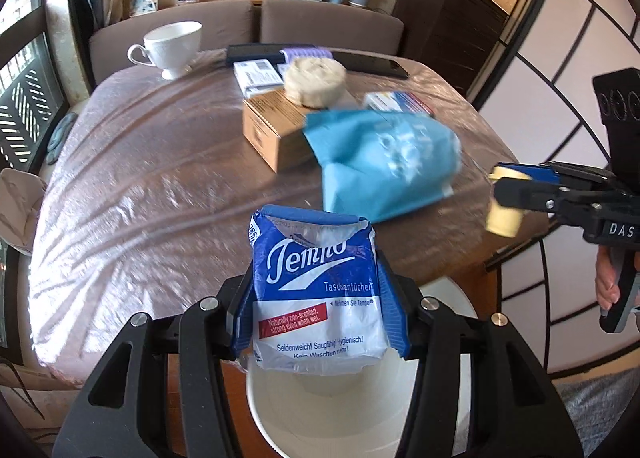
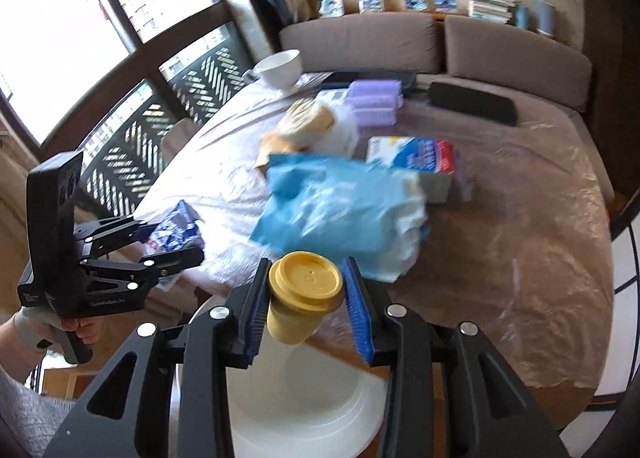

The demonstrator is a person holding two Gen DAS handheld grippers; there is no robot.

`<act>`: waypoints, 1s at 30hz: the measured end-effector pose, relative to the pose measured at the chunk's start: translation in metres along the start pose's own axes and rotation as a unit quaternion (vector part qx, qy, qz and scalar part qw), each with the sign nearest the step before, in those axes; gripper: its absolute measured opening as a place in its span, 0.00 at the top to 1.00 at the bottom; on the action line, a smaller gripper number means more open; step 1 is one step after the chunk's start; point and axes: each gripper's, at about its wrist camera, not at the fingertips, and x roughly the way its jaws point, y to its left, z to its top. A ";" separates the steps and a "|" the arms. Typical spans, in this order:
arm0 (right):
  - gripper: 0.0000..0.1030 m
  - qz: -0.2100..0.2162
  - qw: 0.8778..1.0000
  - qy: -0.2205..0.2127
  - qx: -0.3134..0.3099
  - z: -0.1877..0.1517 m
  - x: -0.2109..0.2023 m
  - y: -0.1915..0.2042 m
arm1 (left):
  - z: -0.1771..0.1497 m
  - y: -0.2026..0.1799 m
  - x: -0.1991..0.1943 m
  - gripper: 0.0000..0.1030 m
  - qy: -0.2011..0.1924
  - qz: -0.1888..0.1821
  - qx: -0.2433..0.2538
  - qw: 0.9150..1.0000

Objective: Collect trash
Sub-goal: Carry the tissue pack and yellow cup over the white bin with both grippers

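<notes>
Left wrist view: your left gripper [image 1: 320, 290] clamps the empty tissue packet [image 1: 316, 294] above the white bin [image 1: 320, 410]. Your right gripper [image 2: 306, 298] grips the yellow cup [image 2: 300, 298], both off the bench [image 1: 140, 178], seemingly staged for dropping.

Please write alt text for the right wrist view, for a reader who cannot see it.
The right gripper holds a small yellow lidded cup above a white bin at the table's edge. At left, the left gripper holds a blue tissue packet; a light blue package lies on the table.
</notes>
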 end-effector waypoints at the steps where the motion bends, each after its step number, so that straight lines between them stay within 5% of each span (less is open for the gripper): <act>1: 0.65 0.002 1.000 0.004 -0.003 -0.002 0.001 0.002 | -0.002 -0.001 0.000 0.48 0.002 -0.002 0.001 1.000; 30: 0.65 0.029 0.994 0.099 -0.040 -0.059 0.048 0.012 | -0.064 -0.027 0.023 0.48 0.074 -0.008 0.018 0.997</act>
